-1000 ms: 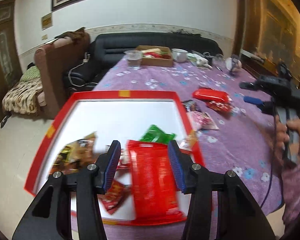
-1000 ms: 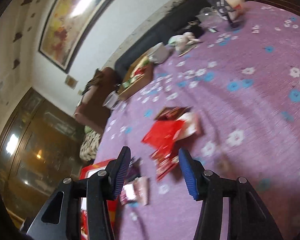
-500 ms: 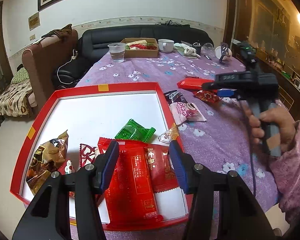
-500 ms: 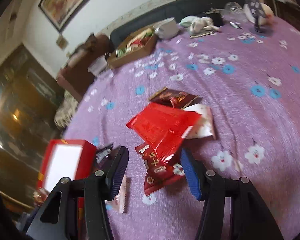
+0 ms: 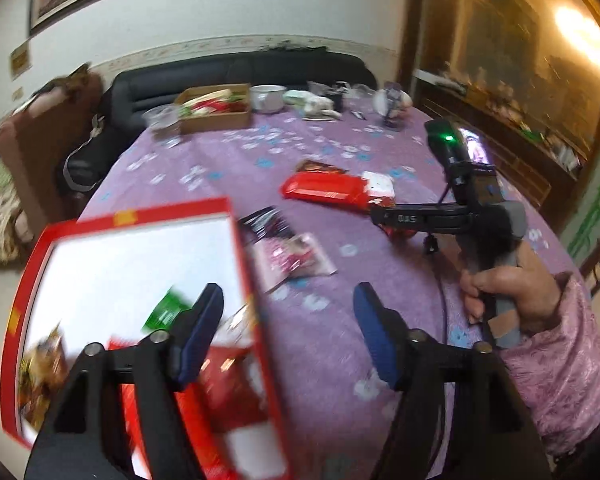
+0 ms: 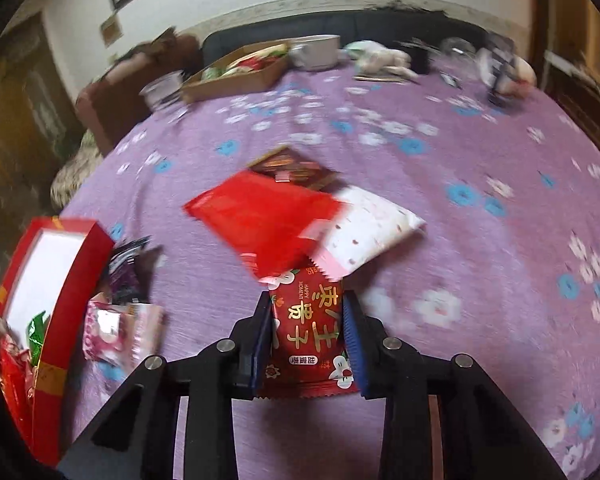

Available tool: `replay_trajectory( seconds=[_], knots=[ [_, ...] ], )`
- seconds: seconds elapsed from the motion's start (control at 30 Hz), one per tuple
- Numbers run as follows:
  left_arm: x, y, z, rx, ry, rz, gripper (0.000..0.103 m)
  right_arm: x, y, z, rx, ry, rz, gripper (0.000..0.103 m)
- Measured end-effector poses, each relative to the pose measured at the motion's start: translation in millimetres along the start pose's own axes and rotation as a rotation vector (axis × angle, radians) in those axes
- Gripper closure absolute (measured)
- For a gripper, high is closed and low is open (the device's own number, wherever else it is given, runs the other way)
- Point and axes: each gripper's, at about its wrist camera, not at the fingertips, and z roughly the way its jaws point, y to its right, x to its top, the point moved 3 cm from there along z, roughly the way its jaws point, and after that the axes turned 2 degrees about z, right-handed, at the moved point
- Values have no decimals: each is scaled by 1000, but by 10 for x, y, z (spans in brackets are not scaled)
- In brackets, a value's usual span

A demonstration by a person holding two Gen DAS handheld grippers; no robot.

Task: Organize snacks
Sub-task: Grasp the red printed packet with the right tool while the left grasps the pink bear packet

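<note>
Gripping: right gripper (image 6: 306, 330) has its jaws narrowed on a red date packet (image 6: 308, 336), pads against both long edges.
Packet axis: long axis runs along the fingers, away from the camera; printed characters read sideways, near end serrated.
Packet position: on the purple cloth (image 6: 480, 280), far end tucked under a big red pouch (image 6: 264, 220) and touching a white dotted pack (image 6: 370, 232).
Behind pile: dark brown packet (image 6: 292, 168), partly covered by the pouch.
Left gripper (image 5: 288, 328): jaws wide, nothing between them, hanging over the cloth at the right rim of the red tray (image 5: 24, 280).
Tray contents: green packet (image 5: 166, 312), red wrappers (image 5: 228, 384), a brownish pack at left; all smeared by blur.
Beside tray: black packet (image 5: 266, 222) and pink packet (image 5: 296, 260), on the cloth just right of the rim.
Far edge: cardboard box (image 5: 216, 110) holding mixed snacks, clear cup (image 5: 162, 120), white bowl (image 5: 266, 98).
Hidden: right gripper's fingertips not visible from left view; tray cut off at frame bottom.
</note>
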Motion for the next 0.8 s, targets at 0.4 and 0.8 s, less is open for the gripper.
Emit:
replay_trajectory(
  seconds=[0.4, 0.8],
  knots=[
    [338, 179, 966, -21, -195, 36, 36, -35, 569, -151, 59, 55, 149, 69],
    [246, 288, 1206, 8, -254, 49, 36, -14, 611, -128, 88, 44, 186, 68]
  ],
)
